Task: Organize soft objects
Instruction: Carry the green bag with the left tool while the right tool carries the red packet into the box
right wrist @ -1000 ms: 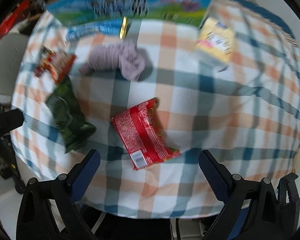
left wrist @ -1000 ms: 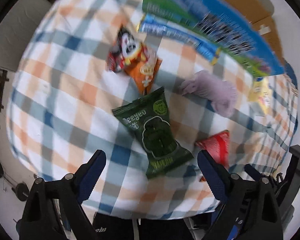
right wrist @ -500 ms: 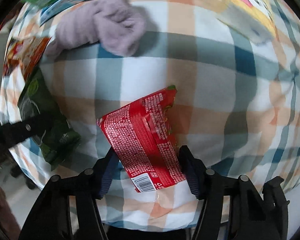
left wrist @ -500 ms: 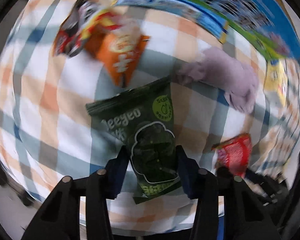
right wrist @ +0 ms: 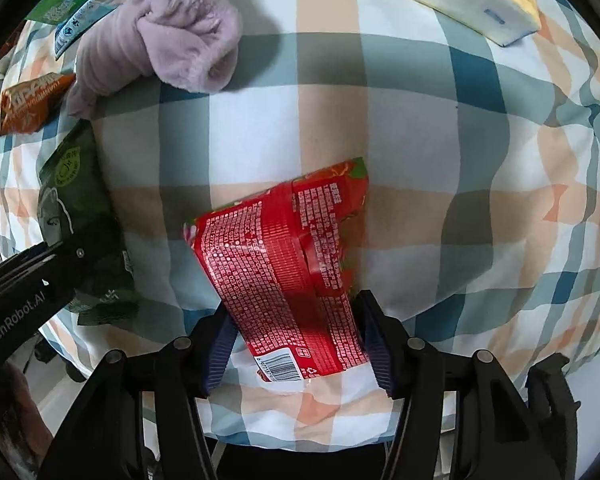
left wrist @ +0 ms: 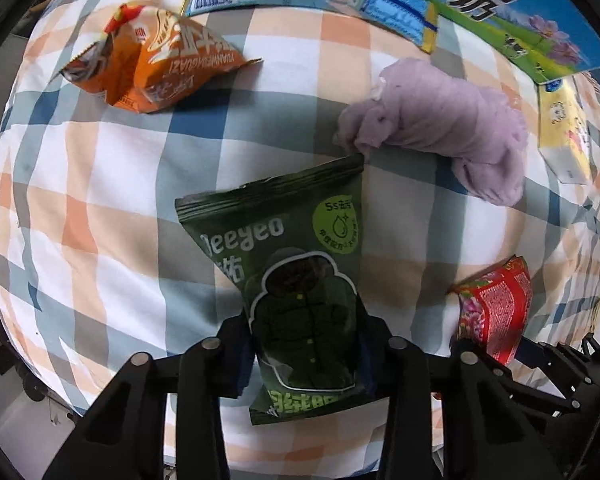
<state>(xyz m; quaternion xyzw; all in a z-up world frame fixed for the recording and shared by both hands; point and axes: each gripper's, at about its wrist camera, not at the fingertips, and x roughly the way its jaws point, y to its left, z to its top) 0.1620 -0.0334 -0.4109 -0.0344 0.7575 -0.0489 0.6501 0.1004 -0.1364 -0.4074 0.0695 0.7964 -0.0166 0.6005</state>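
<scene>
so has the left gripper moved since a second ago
Yes. The left gripper has dropped toward the checked cloth, its jaws closing around the green packet that earlier lay ahead of them.

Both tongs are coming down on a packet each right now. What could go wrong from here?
1. The left tongs are closing on the near end of the green packet; its far corner lies against the purple sock, so lifting might drag that along.
2. The right tongs are closing across the red packet, which already buckles; a soft, slick bag could slip or crush.
3. The tongs work side by side and could bump.
</scene>
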